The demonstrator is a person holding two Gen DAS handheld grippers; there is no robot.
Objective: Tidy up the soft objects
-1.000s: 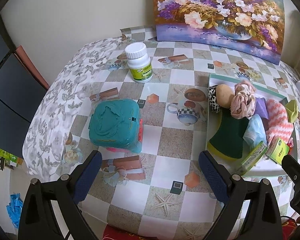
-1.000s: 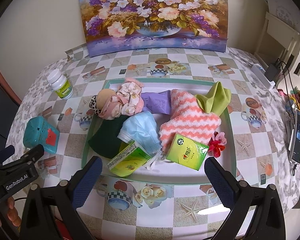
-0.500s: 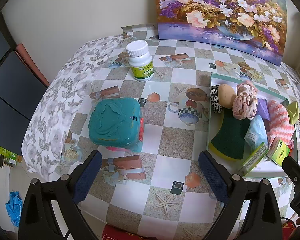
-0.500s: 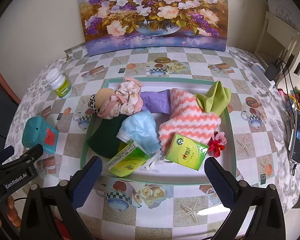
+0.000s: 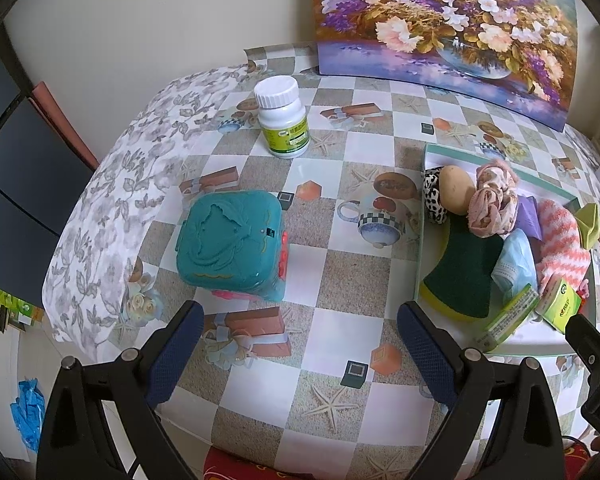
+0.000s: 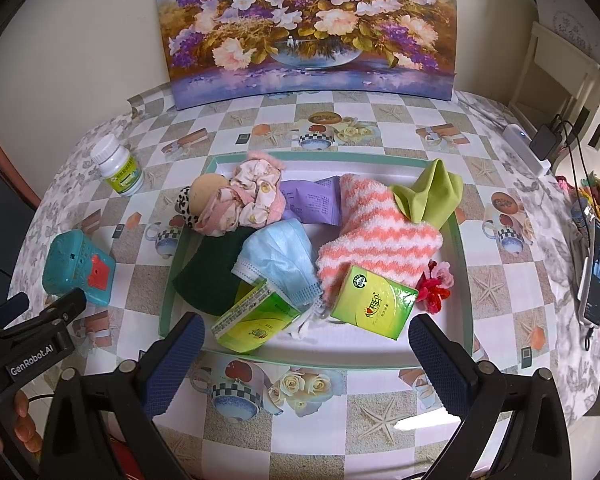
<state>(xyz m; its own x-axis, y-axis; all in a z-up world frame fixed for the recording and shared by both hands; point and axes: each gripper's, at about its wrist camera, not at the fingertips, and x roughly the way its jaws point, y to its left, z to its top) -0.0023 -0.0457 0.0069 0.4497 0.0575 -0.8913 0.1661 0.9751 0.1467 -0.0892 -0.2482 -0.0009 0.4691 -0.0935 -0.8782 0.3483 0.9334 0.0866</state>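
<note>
Lying under everything: checkered tablecloth printed with cups and starfish; leaning against the wall behind, floral painting.

Sitting mid-table: green-rimmed tray, holding the soft goods in one heap. Lying in it: pink scrunchie pressing against a tan sponge ball; dark green scouring pad partly tucking under a blue face mask; coral-striped fuzzy sock reaching toward a green cloth; purple packet showing behind; two tissue packs, one resting on the sock's near end, the other leaning at the near rim; red fabric flower just beside the sock.

Standing outside the tray, well apart: white pill bottle and teal plastic toy box.

Hovering over bare cloth near the toy box: left gripper, tongs spread apart, holding nothing. Hovering at the tray's near rim: right gripper, tongs likewise wide, holding nothing.

Risks, judging from the layout: closing on the mask probably dragging its ear loops and the leaning tissue pack along; pinching the sock likely tipping the pack resting on it; reaching low possibly catching the tray rim and shifting the whole tray.
</note>
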